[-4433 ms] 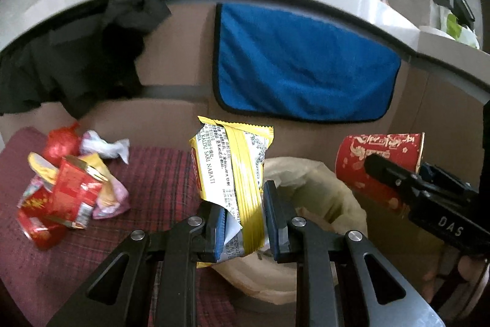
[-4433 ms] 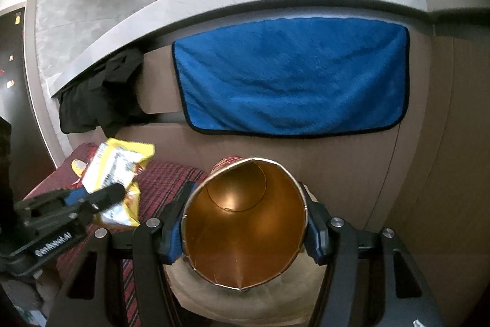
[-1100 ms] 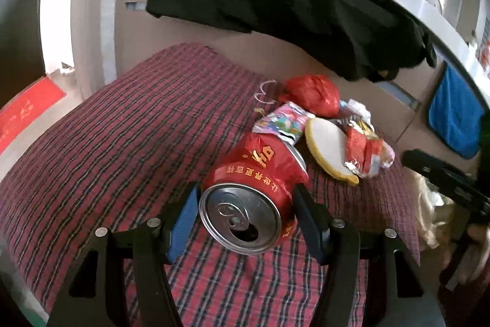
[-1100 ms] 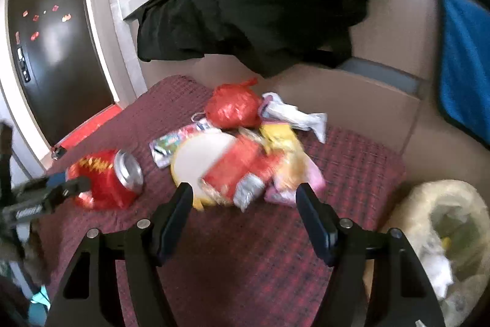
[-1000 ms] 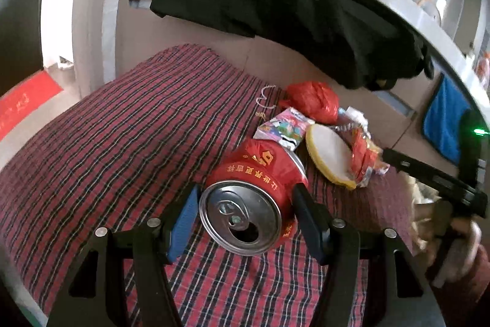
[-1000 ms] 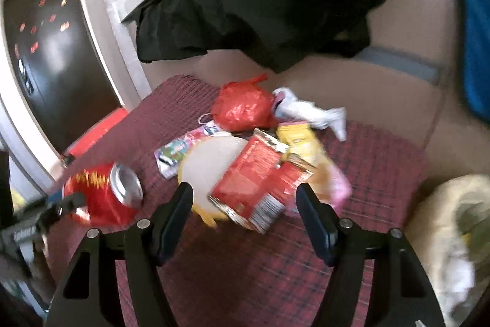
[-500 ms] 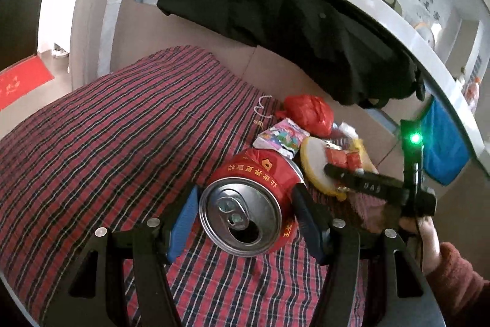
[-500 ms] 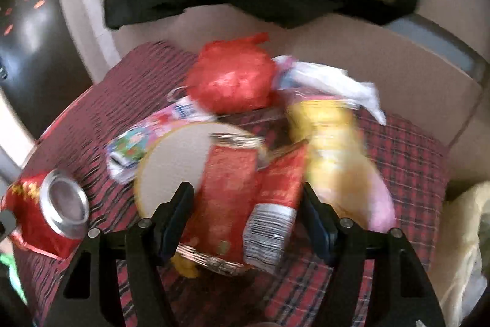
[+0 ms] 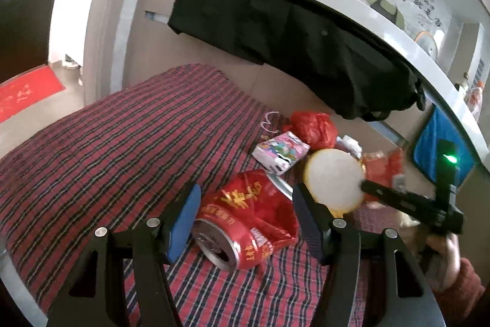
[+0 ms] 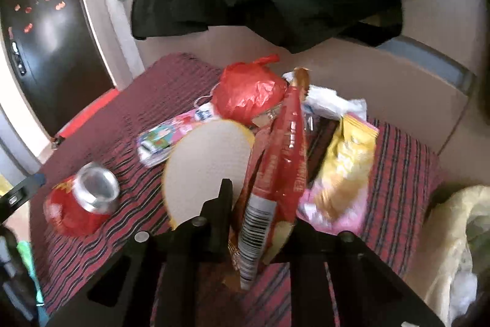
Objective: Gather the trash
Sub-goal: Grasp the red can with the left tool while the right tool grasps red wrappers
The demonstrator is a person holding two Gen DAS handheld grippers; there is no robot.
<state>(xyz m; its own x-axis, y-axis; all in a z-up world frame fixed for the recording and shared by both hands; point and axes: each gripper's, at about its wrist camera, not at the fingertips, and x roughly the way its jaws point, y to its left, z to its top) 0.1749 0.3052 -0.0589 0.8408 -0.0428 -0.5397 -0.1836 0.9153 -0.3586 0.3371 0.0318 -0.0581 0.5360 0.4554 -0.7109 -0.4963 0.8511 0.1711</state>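
Note:
A dented red can (image 9: pixel 245 216) sits on its side between the pads of my left gripper (image 9: pixel 246 192), which is shut on it just above the plaid cloth (image 9: pixel 122 143). From the right wrist view the same can (image 10: pixel 82 198) shows at the left, beside a left gripper (image 10: pixel 27 186) finger. My right gripper (image 10: pixel 254 198) has its jaws closing on a red snack wrapper (image 10: pixel 281 149) with a barcode, pinched upright between them. The left wrist view shows the right gripper (image 9: pixel 367 186) at that wrapper (image 9: pixel 382 170).
The litter pile holds a round white lid (image 10: pixel 208 161), a red plastic bag (image 10: pixel 248 94), a pink packet (image 10: pixel 171 134) and a yellow wrapper (image 10: pixel 349 161). A cream trash bag (image 10: pixel 453 235) stands at the right. A black garment (image 9: pixel 291 36) hangs behind.
My right gripper came in over the pile and closed on the red wrapper, which now stands on edge. The can has tipped between the left jaws, its top now facing down.

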